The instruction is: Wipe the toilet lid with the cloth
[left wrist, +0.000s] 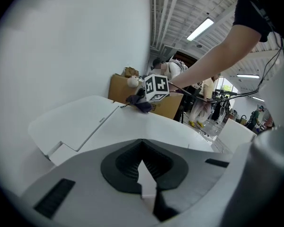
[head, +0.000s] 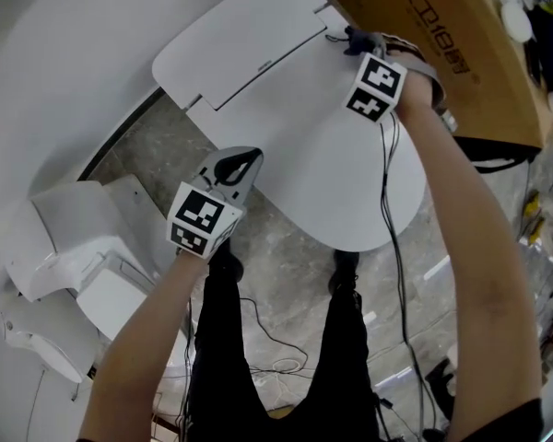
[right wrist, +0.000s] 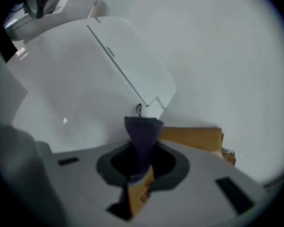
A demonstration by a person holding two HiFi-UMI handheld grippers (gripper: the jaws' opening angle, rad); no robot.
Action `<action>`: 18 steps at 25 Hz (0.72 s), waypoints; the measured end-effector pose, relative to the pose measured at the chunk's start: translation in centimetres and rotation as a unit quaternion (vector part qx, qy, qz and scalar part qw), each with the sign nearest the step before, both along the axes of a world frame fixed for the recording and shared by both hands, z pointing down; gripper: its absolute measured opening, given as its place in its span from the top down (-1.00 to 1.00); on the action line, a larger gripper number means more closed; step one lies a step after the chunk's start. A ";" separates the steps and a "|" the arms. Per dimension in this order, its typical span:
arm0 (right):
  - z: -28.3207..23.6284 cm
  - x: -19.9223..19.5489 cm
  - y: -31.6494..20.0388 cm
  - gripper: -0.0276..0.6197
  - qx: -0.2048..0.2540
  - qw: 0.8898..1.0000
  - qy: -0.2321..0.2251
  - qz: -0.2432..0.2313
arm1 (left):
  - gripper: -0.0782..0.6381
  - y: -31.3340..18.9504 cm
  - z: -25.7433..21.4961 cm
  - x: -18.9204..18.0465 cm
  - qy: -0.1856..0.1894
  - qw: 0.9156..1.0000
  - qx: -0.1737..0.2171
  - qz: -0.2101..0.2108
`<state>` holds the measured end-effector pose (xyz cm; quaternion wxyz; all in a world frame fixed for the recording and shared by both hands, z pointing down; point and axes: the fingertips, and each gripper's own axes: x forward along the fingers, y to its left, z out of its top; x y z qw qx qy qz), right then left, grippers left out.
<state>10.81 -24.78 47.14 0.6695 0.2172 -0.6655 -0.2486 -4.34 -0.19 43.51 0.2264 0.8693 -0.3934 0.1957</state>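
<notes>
The white toilet lid (head: pixel 332 155) lies shut below me, with the flat tank cover (head: pixel 230 40) behind it. My right gripper (head: pixel 352 44) is at the lid's far right corner, shut on a dark purple cloth (head: pixel 348 35) that touches the lid near the tank cover. In the right gripper view the cloth (right wrist: pixel 142 129) sticks out from the right gripper (right wrist: pixel 141 148) toward the lid (right wrist: pixel 75 79). My left gripper (head: pixel 247 159) hovers at the lid's left edge, shut and holding nothing. In the left gripper view, the left gripper (left wrist: pixel 142 143) faces across the lid (left wrist: pixel 146 124) toward the cloth (left wrist: pixel 139 103).
A brown cardboard box (head: pixel 452 53) stands right beside the lid's far right corner. A white fixture (head: pixel 74 247) sits on the floor at the left. Cables (head: pixel 276 357) trail on the grey floor by the person's legs. A white wall curves behind the toilet.
</notes>
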 end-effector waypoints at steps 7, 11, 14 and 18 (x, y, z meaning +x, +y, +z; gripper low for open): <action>3.3 1.2 1.9 0.72 -0.040 0.999 0.022 -0.009 | 0.73 0.1 0.6 -0.4 -0.001 1.000 -0.005 0.000; 3.9 1.1 3.1 0.72 -0.051 0.999 0.018 -0.009 | 0.73 0.0 0.9 -0.2 -0.001 1.000 -0.008 0.002; 4.0 0.8 4.1 0.72 -0.053 0.998 0.015 -0.012 | 0.73 0.1 0.8 0.1 -0.003 1.000 -0.007 0.005; 4.1 0.8 5.6 0.72 -0.054 0.998 0.008 -0.010 | 0.73 0.1 0.5 0.5 -0.003 1.000 -0.003 0.004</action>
